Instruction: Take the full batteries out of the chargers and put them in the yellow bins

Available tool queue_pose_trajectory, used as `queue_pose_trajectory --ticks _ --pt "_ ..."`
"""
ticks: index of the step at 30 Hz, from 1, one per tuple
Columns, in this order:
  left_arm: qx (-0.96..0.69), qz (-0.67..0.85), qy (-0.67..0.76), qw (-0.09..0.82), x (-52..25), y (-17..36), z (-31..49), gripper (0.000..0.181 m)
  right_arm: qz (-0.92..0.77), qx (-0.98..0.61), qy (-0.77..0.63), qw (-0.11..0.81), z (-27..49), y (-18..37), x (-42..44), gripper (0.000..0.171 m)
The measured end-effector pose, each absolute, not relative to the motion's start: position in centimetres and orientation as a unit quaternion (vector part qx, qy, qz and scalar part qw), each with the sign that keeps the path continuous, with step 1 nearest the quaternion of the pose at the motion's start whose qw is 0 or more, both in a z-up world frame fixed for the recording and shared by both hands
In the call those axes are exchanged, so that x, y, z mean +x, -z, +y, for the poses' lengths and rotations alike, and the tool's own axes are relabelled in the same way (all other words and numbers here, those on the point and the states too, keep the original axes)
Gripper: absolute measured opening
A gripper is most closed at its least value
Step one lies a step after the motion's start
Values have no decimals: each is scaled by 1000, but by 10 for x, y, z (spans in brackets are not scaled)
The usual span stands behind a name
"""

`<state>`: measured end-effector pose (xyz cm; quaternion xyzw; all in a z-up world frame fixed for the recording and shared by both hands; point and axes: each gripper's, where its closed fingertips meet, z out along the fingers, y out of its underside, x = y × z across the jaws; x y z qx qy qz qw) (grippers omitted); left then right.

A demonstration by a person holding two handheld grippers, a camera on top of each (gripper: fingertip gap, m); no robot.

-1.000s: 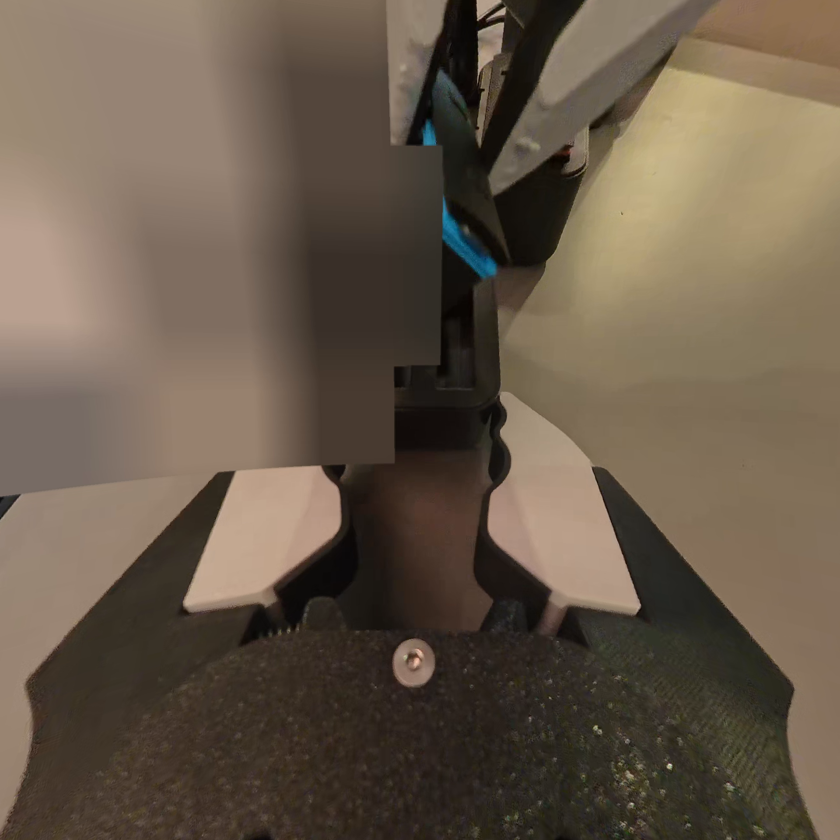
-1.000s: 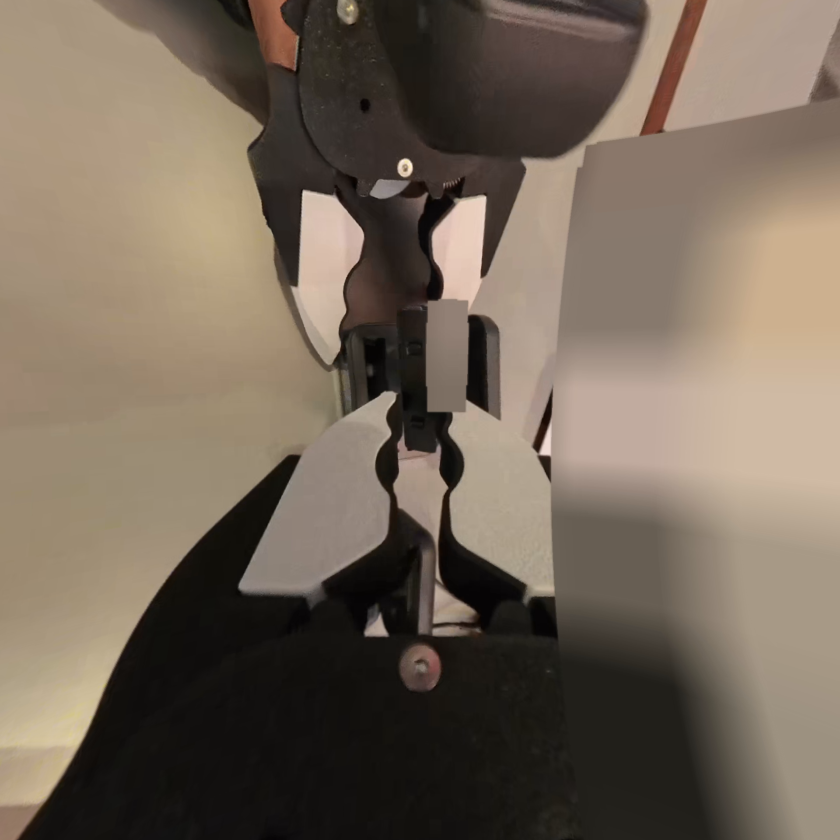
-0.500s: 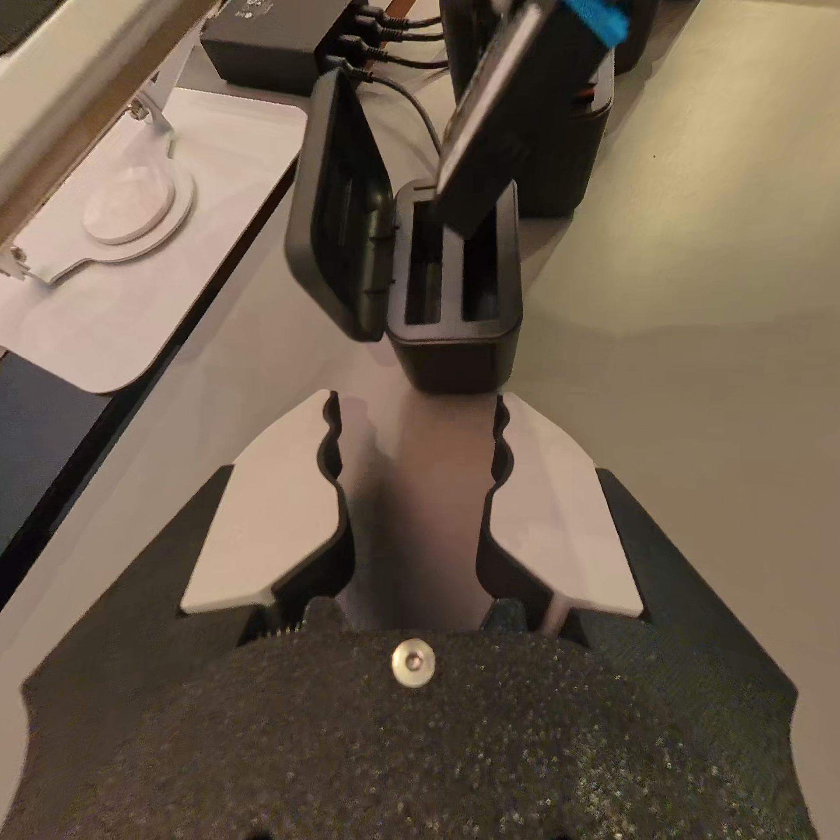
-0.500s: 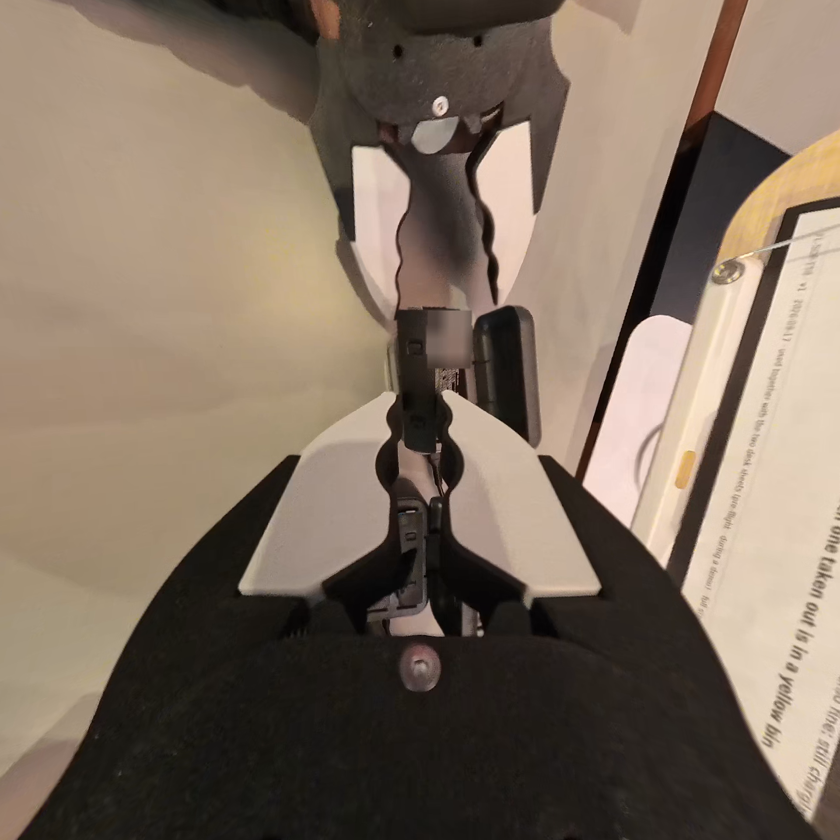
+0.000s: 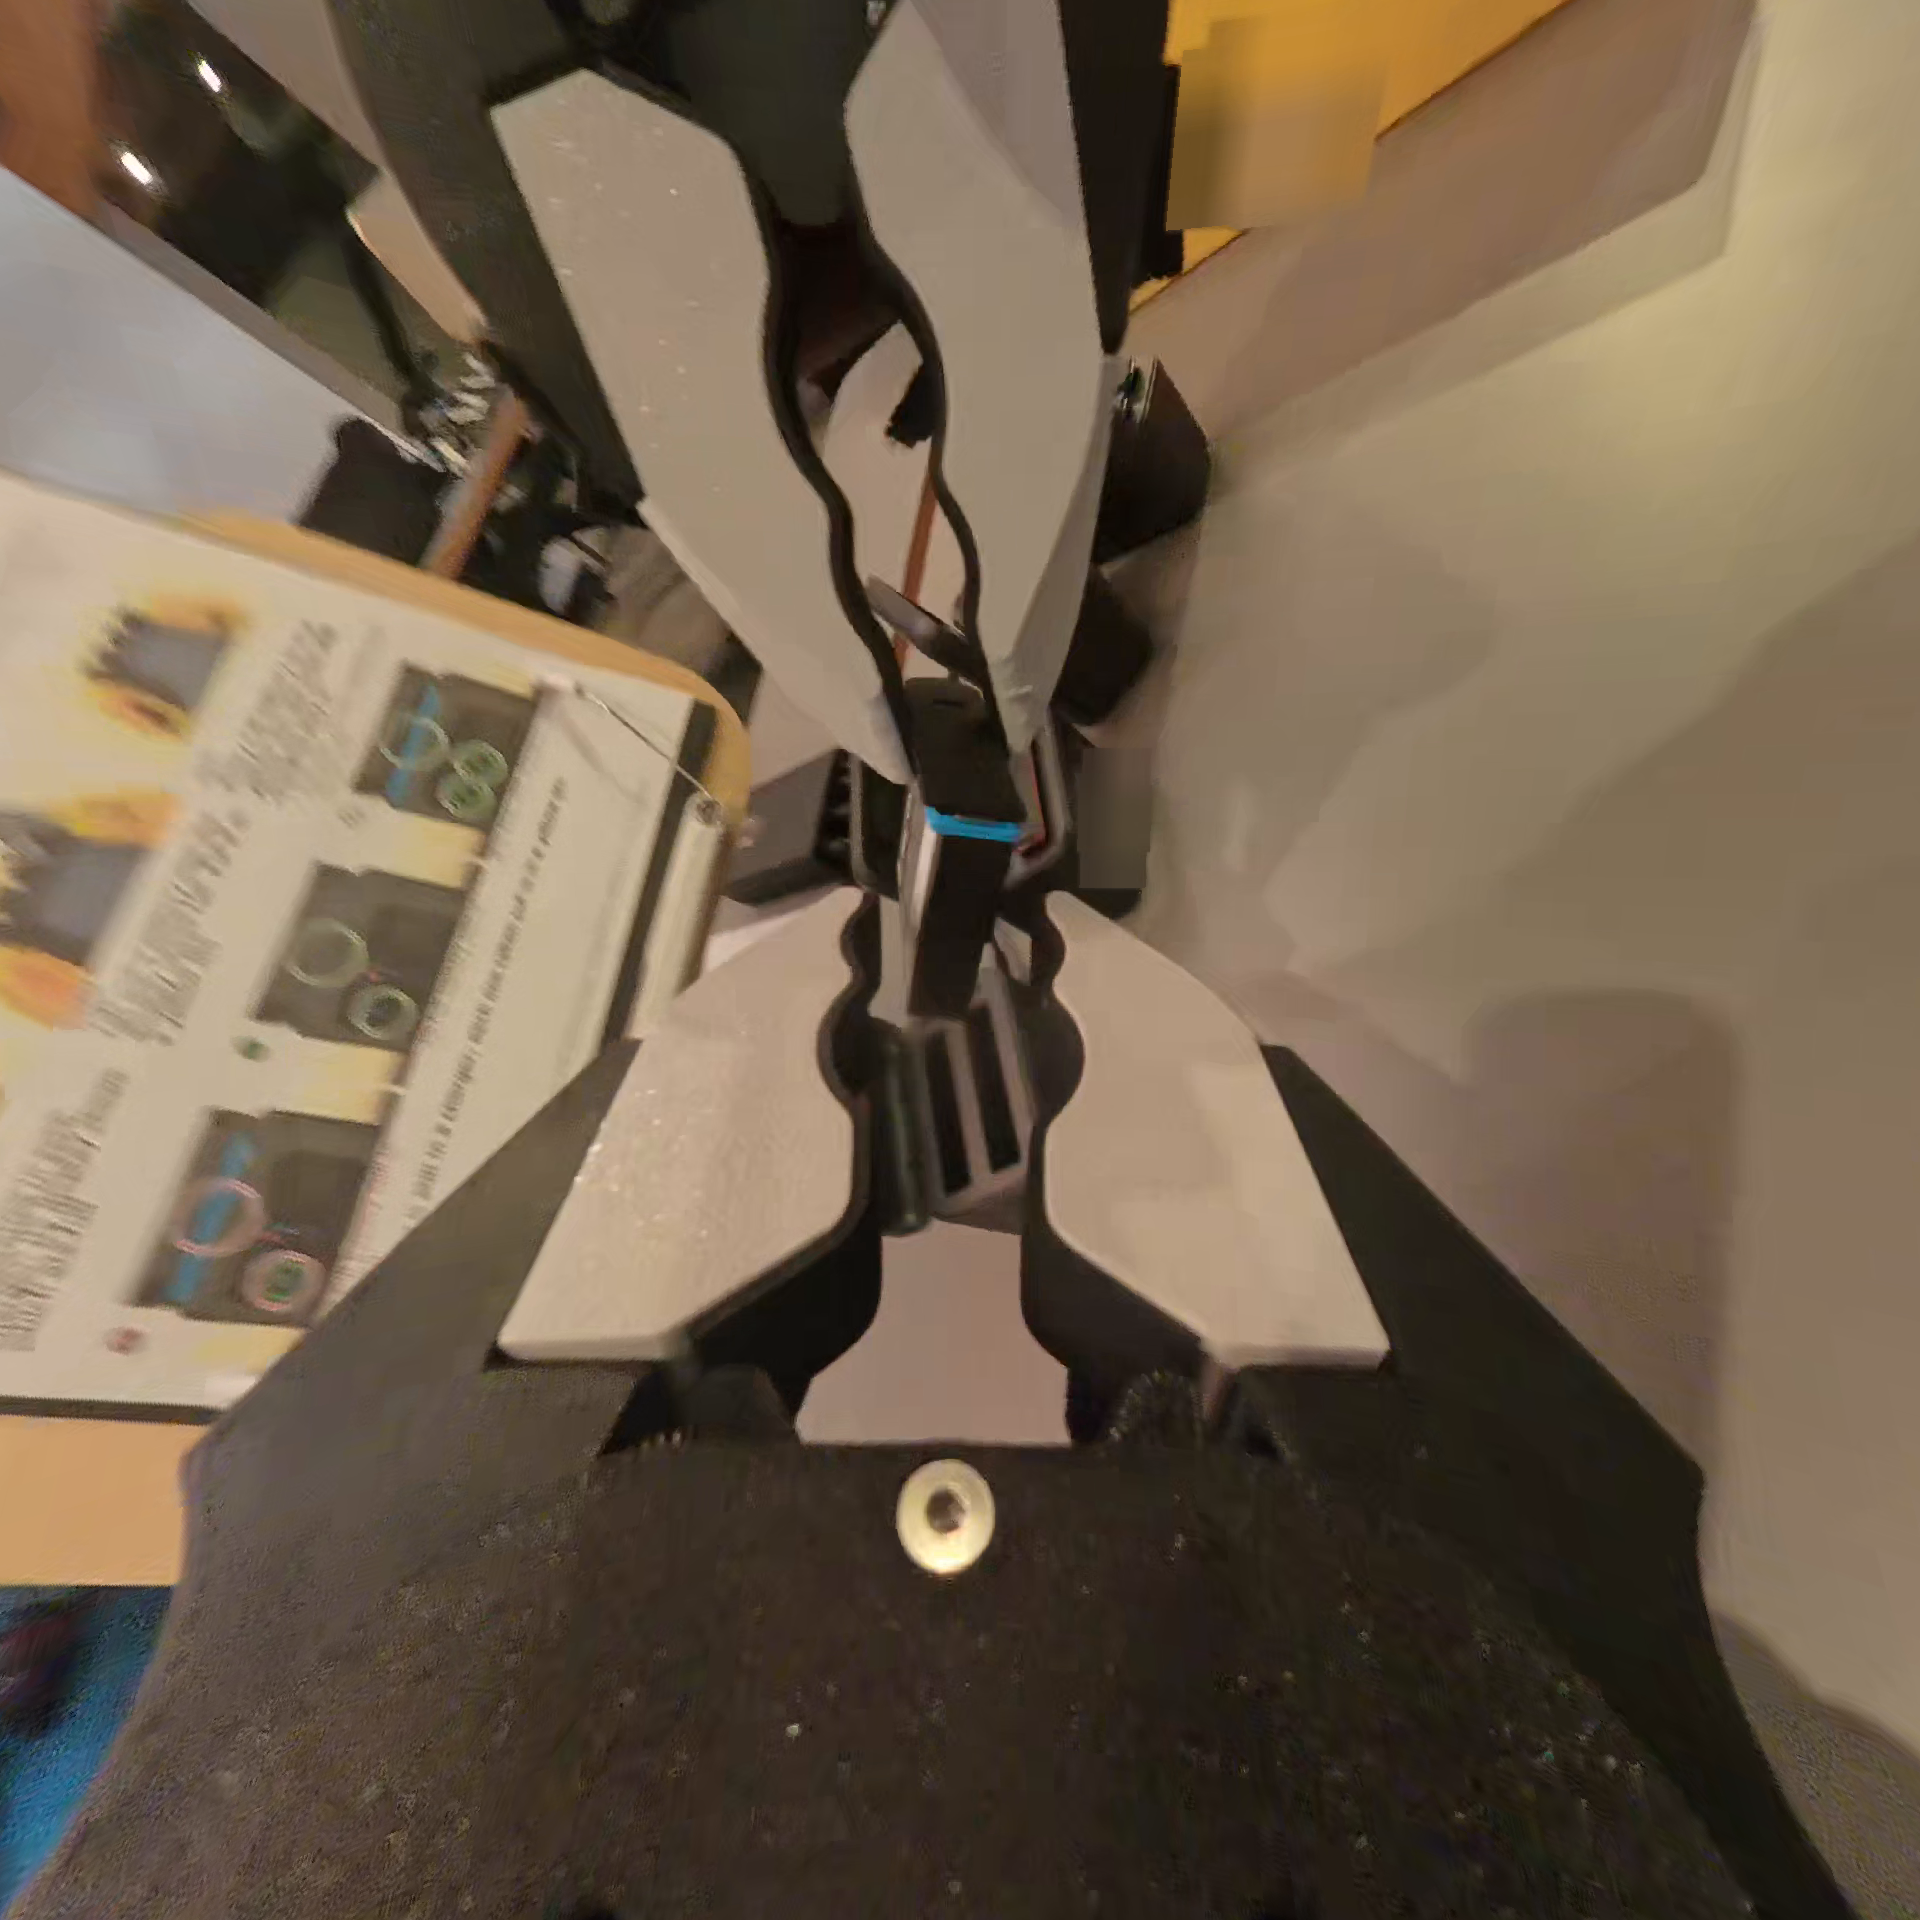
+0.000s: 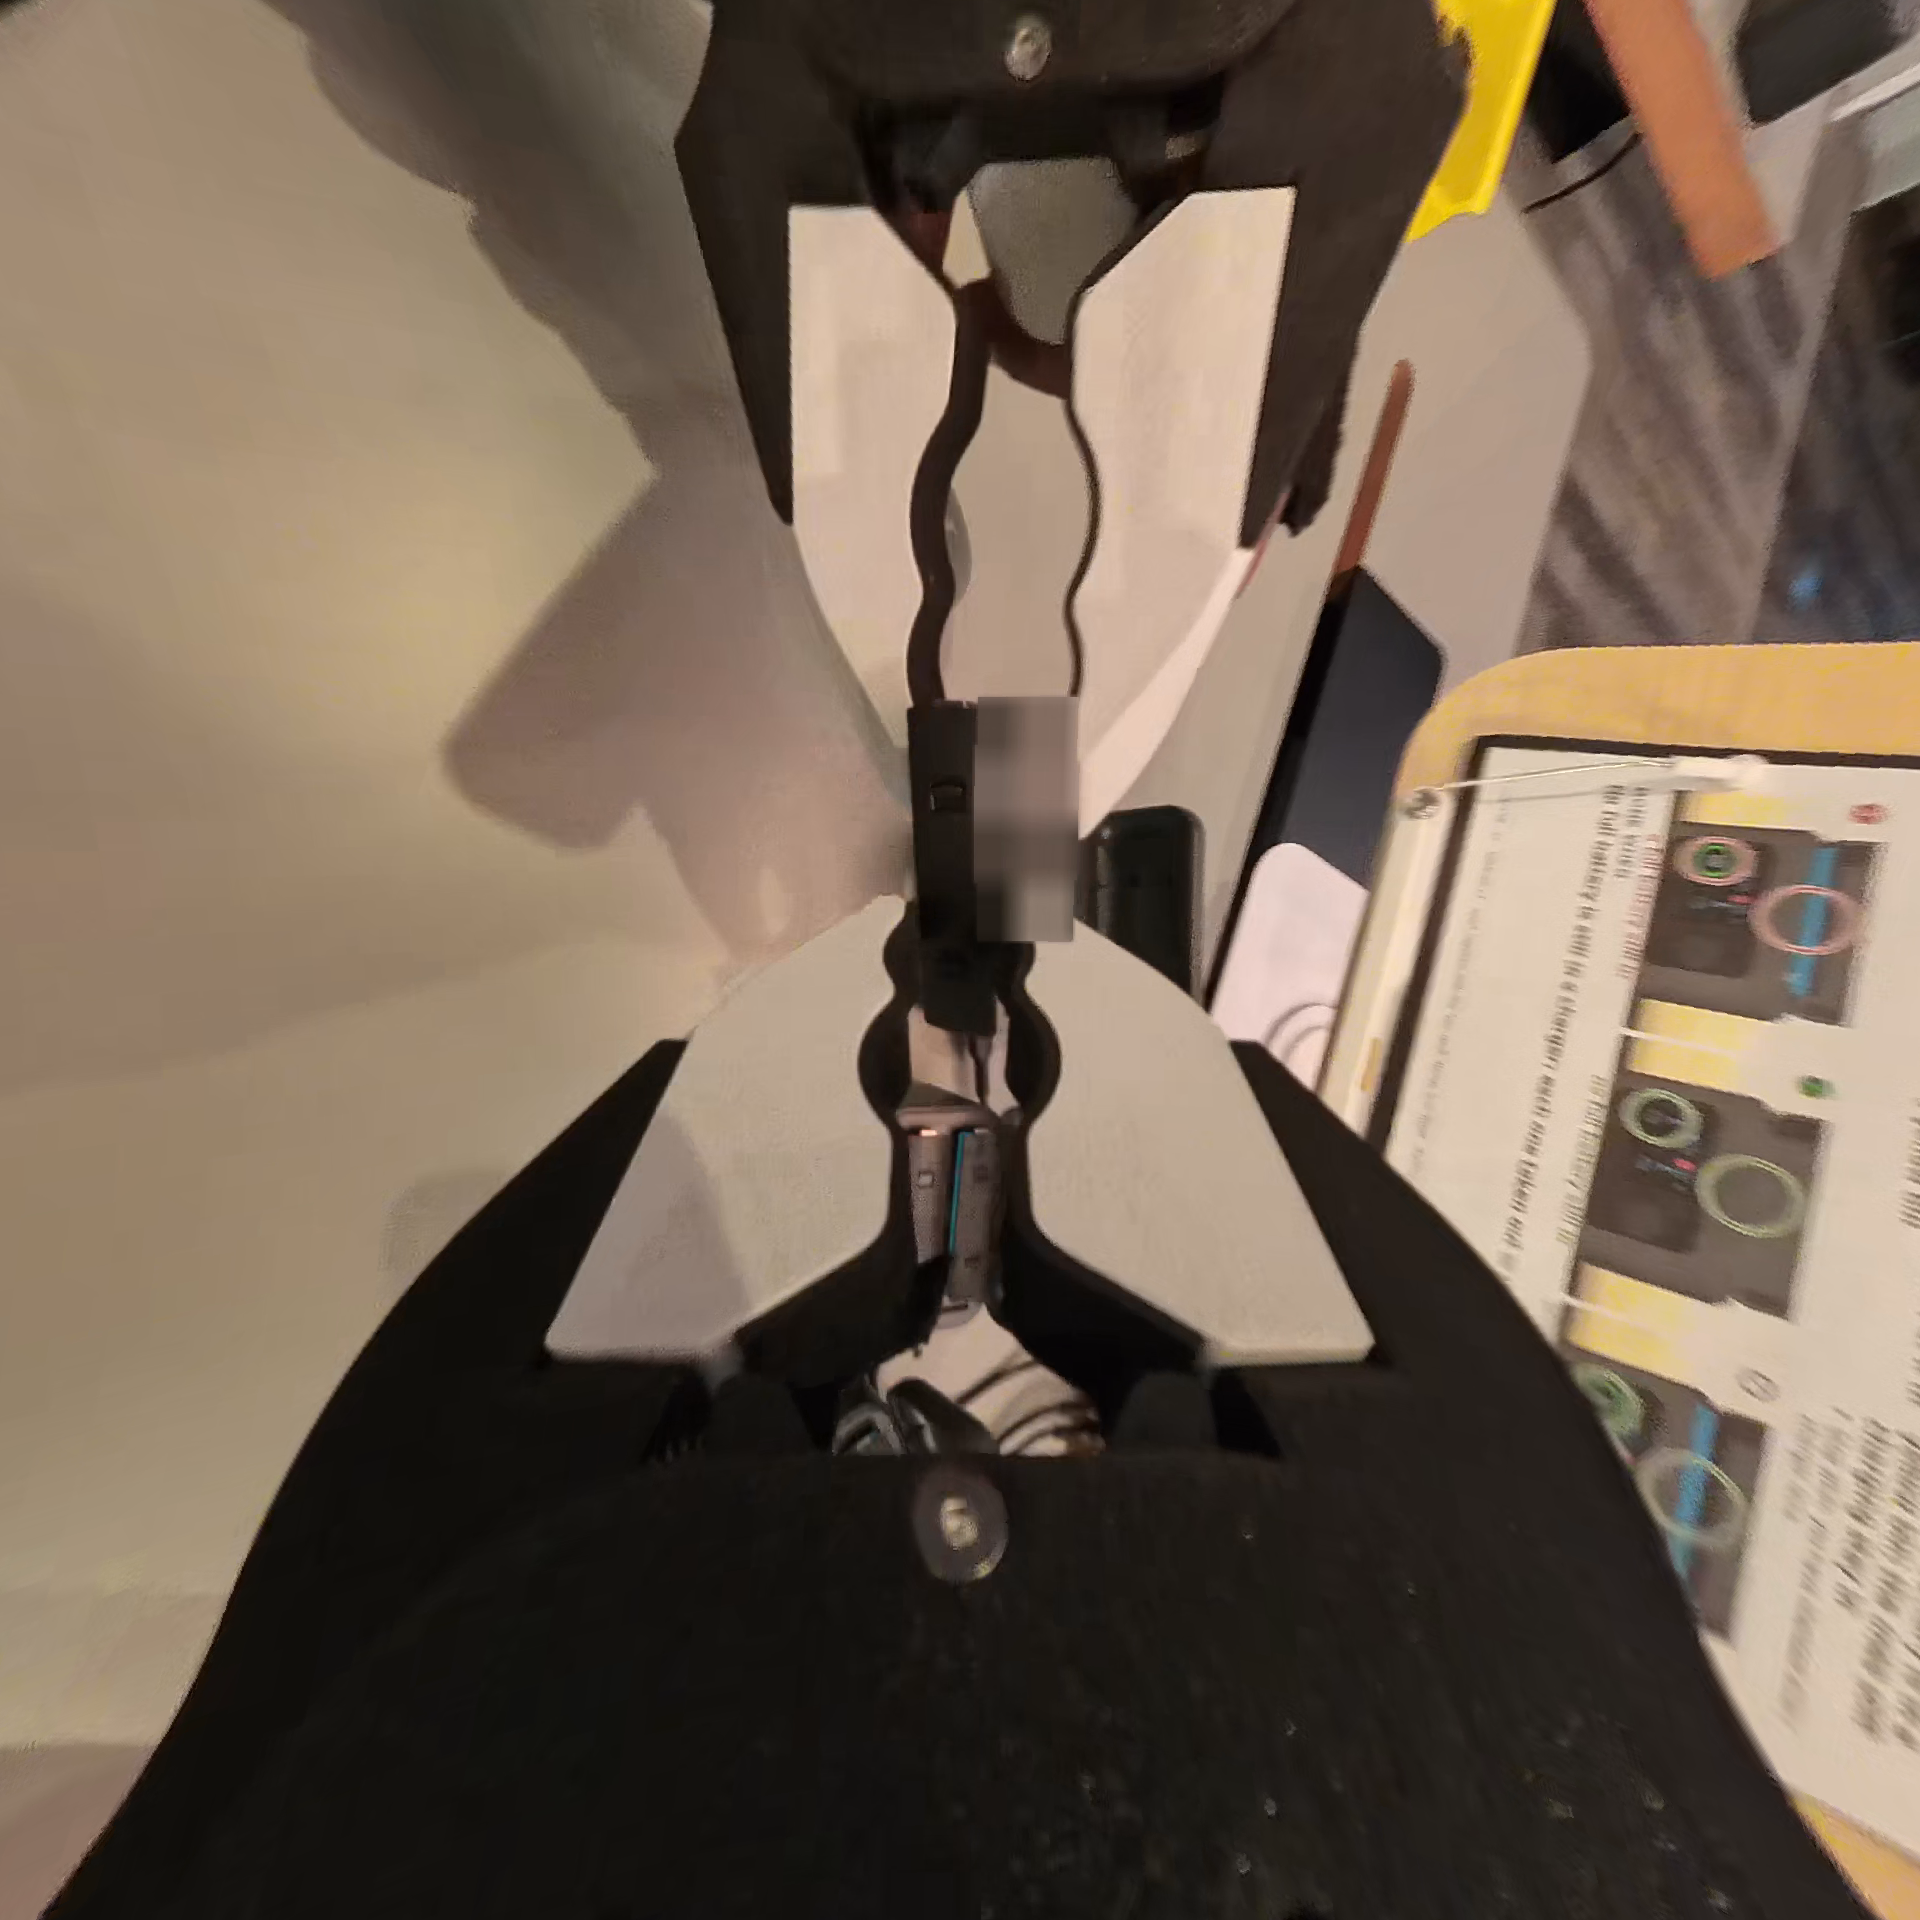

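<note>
In the left wrist view, my left gripper (image 5: 956, 914) is closed on a small black charger (image 5: 971, 1132) with two open slots, its fingers on either side of the body. My right gripper (image 5: 951, 727) comes in from above, shut on a black battery (image 5: 961, 883) with a blue band. The battery's lower end sits just over the charger's slots. In the right wrist view, my right gripper (image 6: 956, 956) pinches the battery (image 6: 940, 821) at its fingertips. The left gripper (image 6: 997, 707) faces it from the top. The charger's open lid (image 6: 1143, 883) shows beside the battery.
A wooden board holding a printed instruction sheet (image 5: 312, 935) stands left of the charger; it also shows in the right wrist view (image 6: 1662, 1039). More black chargers and cables (image 5: 790, 831) lie behind. A yellow bin edge (image 6: 1475, 135) shows at the top right. The cream table (image 5: 1558, 727) stretches right. My two grippers' fingertips are within a few centimetres of each other.
My left gripper has moved forward and closed on the charger. My right gripper still holds the battery, now more upright over the slots. Both views have swung towards the instruction board.
</note>
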<state>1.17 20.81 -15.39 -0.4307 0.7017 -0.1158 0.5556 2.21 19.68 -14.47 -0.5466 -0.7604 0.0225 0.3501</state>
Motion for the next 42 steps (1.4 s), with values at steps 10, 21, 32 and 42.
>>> queue_pose_trajectory --ticks 10,21,32,42 --pt "-292 680 -12 673 51 127 175 11 -716 -469 155 493 162 120 60 15" --pt "-313 707 64 632 71 155 155 12 -671 -486 225 513 147 145 69 15" --pt "-490 611 284 553 70 158 175 16 -592 -699 137 377 156 69 212 15" --pt "-563 538 294 554 53 164 217 13 -485 -853 153 117 161 137 445 15"
